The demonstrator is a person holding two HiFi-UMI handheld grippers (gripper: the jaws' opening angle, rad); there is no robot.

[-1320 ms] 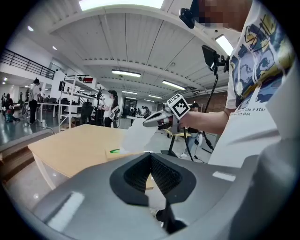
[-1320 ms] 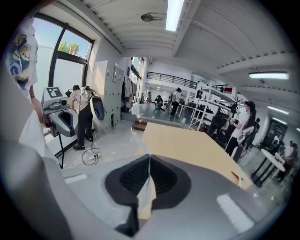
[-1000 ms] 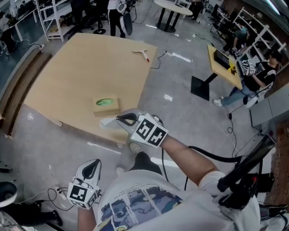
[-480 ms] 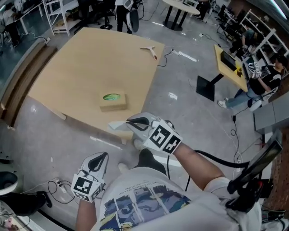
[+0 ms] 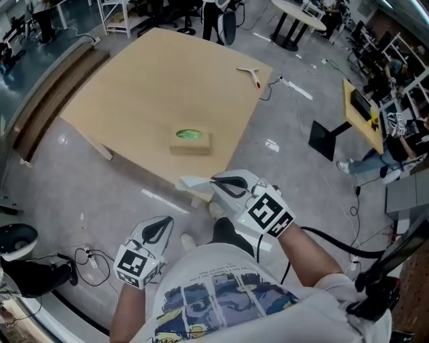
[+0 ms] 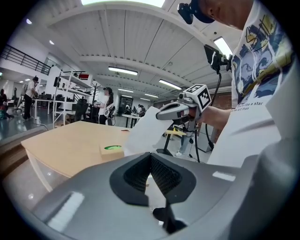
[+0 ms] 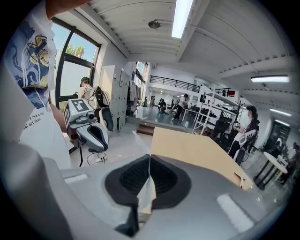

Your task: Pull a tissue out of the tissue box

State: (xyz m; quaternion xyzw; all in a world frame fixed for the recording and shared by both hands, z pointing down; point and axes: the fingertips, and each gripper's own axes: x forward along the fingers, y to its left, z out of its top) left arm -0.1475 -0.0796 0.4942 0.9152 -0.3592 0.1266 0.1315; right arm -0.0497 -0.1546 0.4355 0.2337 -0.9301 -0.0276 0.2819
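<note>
The right gripper (image 5: 217, 181) is clamped on the tissue (image 5: 194, 182), well clear of the tissue box (image 5: 191, 141); hold that pinch firm. The left gripper (image 5: 163, 222) is closed and empty.

Open workshop hall with a glossy grey floor (image 5: 87, 194), on which a large tan table (image 5: 147, 87) stands among white shelving (image 5: 120, 13), a round table (image 5: 298, 5) and a wooden desk (image 5: 358, 110). A tall window (image 7: 75, 75) in the side wall admits daylight; strip lights (image 7: 183, 16) run along the white beamed ceiling (image 6: 140, 42).
</note>
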